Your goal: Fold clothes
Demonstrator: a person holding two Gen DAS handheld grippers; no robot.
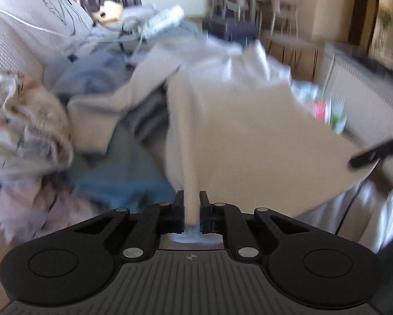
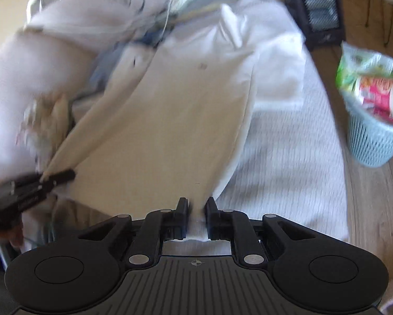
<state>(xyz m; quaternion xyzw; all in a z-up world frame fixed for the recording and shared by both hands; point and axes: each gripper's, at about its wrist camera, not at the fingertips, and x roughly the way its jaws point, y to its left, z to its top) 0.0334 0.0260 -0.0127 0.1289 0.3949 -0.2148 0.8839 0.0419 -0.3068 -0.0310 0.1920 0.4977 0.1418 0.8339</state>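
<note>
The left gripper (image 1: pixel 191 199) is clamped on a bunched corner of the cream shirt (image 1: pixel 249 131), and the right gripper (image 2: pixel 196 206) pinches its other near corner, so the smooth woven cloth hangs taut between the 2. Under it lies a white waffle-textured cover (image 2: pixel 288 157). Further left sit blue garments (image 1: pixel 112 168) and a crumpled floral cloth (image 1: pixel 25 110). A blue-grey lattice basket (image 2: pixel 375 141) stands on the wood floor, holding a pink printed cup (image 2: pixel 380 97); the print is too blurred to read.
</note>
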